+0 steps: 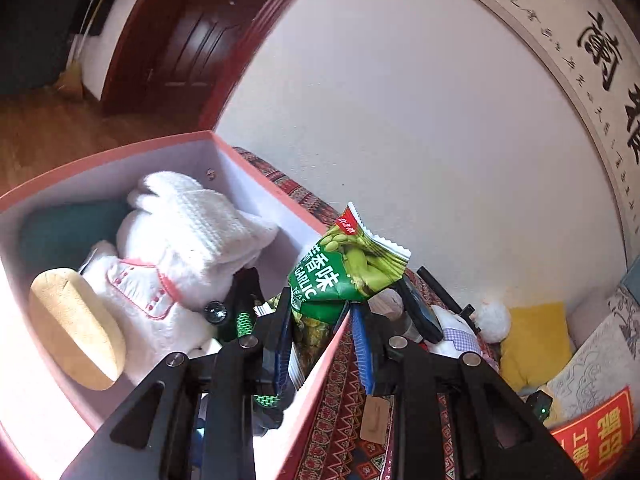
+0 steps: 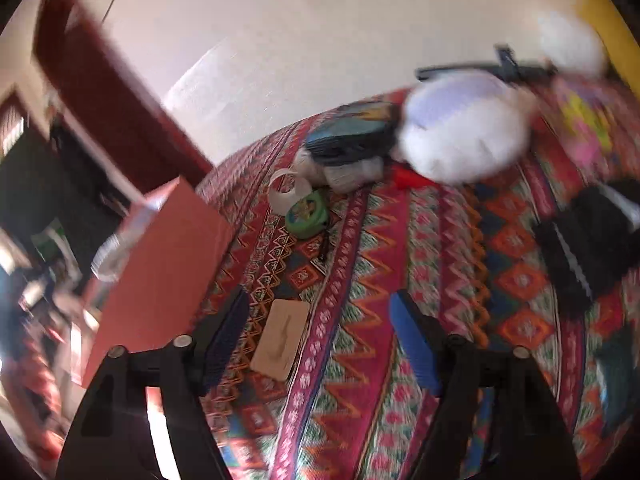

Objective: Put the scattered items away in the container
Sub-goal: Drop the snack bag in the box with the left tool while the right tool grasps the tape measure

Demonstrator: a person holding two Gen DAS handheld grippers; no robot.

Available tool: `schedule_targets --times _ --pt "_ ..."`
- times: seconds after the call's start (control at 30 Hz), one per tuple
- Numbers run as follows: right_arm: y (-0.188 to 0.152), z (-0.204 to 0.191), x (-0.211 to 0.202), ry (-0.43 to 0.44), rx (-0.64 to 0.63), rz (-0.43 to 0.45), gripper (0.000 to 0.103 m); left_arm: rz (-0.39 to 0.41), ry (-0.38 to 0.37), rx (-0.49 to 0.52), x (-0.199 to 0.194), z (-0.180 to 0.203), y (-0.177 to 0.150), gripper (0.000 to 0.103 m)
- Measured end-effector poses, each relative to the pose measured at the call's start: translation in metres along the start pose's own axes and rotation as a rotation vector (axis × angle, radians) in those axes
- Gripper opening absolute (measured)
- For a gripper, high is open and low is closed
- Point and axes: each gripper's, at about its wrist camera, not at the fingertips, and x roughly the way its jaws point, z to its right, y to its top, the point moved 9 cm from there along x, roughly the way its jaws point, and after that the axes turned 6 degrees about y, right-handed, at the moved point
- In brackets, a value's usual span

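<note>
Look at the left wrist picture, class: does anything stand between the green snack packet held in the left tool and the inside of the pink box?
Nothing visible blocks it. The left tool grips the green snack packet right over the near wall of the pink box, which has no lid on it. The white plush toy already fills much of the inside.

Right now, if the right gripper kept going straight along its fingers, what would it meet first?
Most likely the patterned cloth itself. The open right gripper holds nothing; the small tan card lies between its fingers, left of centre. The picture is blurred, so depth is uncertain.
</note>
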Motion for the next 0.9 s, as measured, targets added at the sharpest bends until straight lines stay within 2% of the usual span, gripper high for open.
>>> schedule_targets --times 0.03,0.1,0.2,0.3,0.37,0.4,0.5,0.53,0.57,0.73,0.9 --pt "0.007 -0.011 0.013 -0.033 -0.079 -0.005 0.092 -0.008 -0.009 -0.009 0.000 -0.005 0.001 0.023" --pt "0.019 -0.032 0.045 -0.094 -0.250 -0.037 0.095 -0.021 -0.022 -0.006 0.000 -0.009 0.001 0.023" --pt "0.026 -0.050 0.096 -0.164 -0.477 -0.155 0.094 -0.044 -0.034 0.006 -0.003 -0.017 -0.007 0.024" --pt "0.035 -0.041 0.138 -0.265 -0.588 -0.251 0.086 -0.055 -0.045 -0.010 -0.008 -0.026 -0.010 0.024" --pt "0.041 -0.028 0.155 -0.288 -0.573 -0.286 0.082 -0.049 -0.046 -0.024 -0.011 -0.032 -0.004 0.024" --pt "0.044 -0.018 0.164 -0.294 -0.541 -0.307 0.076 -0.046 -0.046 -0.029 -0.011 -0.035 0.000 0.024" --pt "0.048 -0.005 0.184 -0.253 -0.443 -0.341 0.065 -0.037 -0.040 -0.040 -0.015 -0.043 0.006 0.024" --pt "0.049 -0.002 0.189 -0.243 -0.421 -0.337 0.057 -0.036 -0.036 -0.040 -0.016 -0.045 0.007 0.024" --pt "0.051 -0.001 0.191 -0.229 -0.404 -0.326 0.055 -0.034 -0.030 -0.039 -0.016 -0.047 0.008 0.024" --pt "0.040 -0.009 0.184 -0.116 -0.336 -0.293 0.054 -0.039 -0.018 -0.013 -0.017 -0.047 0.009 0.024" --pt "0.017 -0.027 0.132 0.018 -0.228 -0.267 0.054 -0.024 -0.006 0.037 -0.026 -0.041 0.011 0.024"
